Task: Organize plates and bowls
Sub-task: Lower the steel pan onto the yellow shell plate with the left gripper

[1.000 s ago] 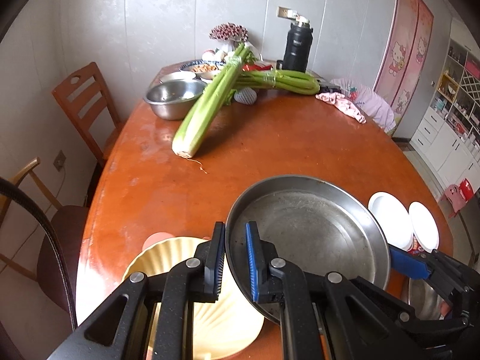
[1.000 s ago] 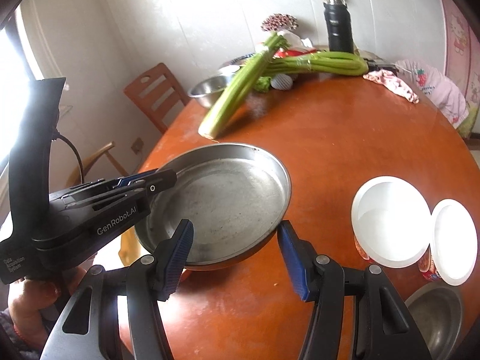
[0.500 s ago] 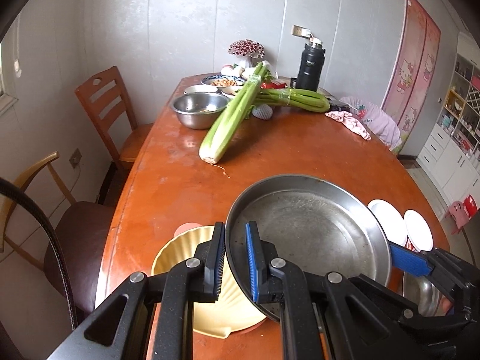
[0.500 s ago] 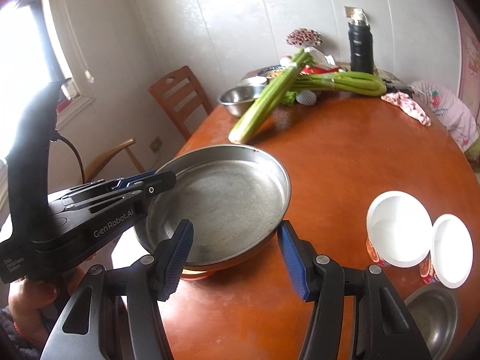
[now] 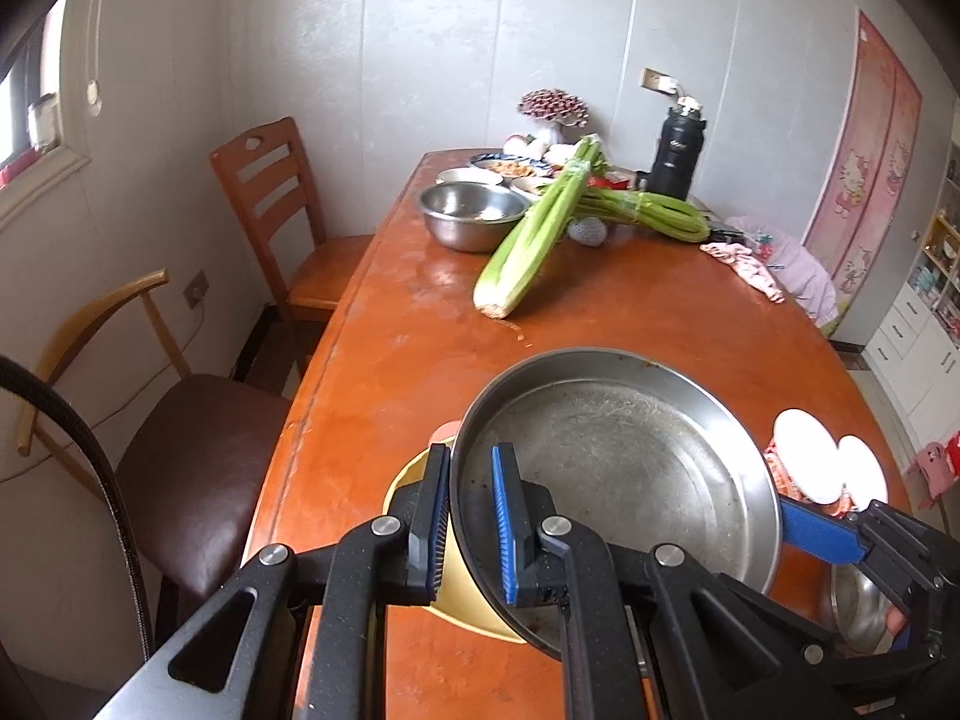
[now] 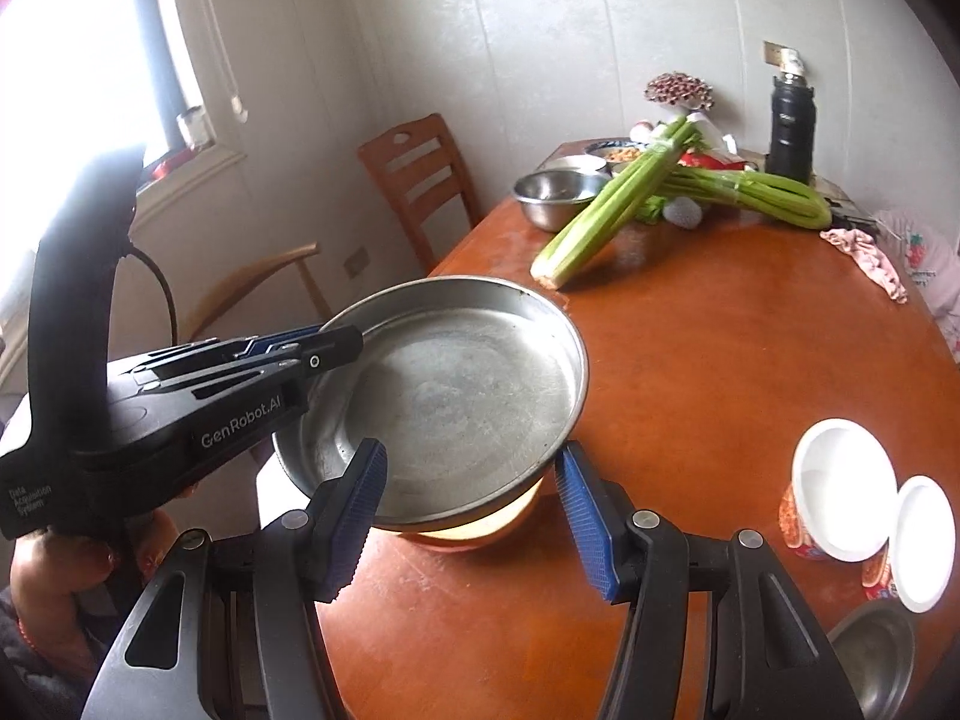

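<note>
Here the left gripper [image 5: 471, 516] is clamped on the near rim of the steel pan [image 5: 624, 468], held above a yellow bowl [image 5: 414, 480] at the table's [image 5: 390, 360] six o'clock edge; the right gripper [image 6: 471, 516] stands partly open astride the pan's rim; celery [image 6: 600, 222] lies toward twelve.
</note>
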Action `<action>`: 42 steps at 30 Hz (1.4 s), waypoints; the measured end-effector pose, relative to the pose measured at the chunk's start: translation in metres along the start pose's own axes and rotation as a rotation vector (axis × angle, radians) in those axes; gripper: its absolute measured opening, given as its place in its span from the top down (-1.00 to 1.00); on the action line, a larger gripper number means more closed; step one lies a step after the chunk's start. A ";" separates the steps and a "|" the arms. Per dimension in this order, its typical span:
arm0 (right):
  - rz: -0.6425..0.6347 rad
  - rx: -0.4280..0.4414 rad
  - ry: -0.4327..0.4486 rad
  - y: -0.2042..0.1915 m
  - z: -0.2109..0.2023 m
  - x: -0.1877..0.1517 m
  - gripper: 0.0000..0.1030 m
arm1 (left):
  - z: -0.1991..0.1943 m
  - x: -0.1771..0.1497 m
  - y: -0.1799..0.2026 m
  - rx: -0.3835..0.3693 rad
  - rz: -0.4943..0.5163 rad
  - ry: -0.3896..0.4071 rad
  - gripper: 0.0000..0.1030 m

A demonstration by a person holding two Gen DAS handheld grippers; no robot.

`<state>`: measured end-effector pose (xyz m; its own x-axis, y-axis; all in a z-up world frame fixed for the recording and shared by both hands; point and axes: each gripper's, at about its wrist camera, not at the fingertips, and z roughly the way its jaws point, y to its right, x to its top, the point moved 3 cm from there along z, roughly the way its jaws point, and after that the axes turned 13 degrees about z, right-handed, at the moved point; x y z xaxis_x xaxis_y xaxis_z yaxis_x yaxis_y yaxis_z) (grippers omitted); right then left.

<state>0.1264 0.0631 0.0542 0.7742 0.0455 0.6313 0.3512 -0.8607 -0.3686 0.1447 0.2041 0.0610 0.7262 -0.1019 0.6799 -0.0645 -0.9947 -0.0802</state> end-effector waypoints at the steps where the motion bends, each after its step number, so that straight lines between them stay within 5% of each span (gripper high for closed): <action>1: -0.003 0.000 -0.005 -0.001 0.003 0.000 -0.19 | 0.001 -0.003 -0.002 -0.001 -0.010 -0.005 0.75; 22: -0.042 -0.005 -0.145 0.001 0.074 -0.023 -0.19 | 0.051 -0.047 -0.030 -0.010 -0.107 -0.115 0.74; 42: -0.015 -0.017 -0.191 0.011 0.104 -0.025 -0.19 | 0.080 -0.049 -0.036 -0.029 -0.122 -0.142 0.73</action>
<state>0.1654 0.1056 -0.0365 0.8556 0.1522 0.4947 0.3555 -0.8676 -0.3478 0.1665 0.2456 -0.0277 0.8188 0.0202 0.5737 0.0113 -0.9998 0.0191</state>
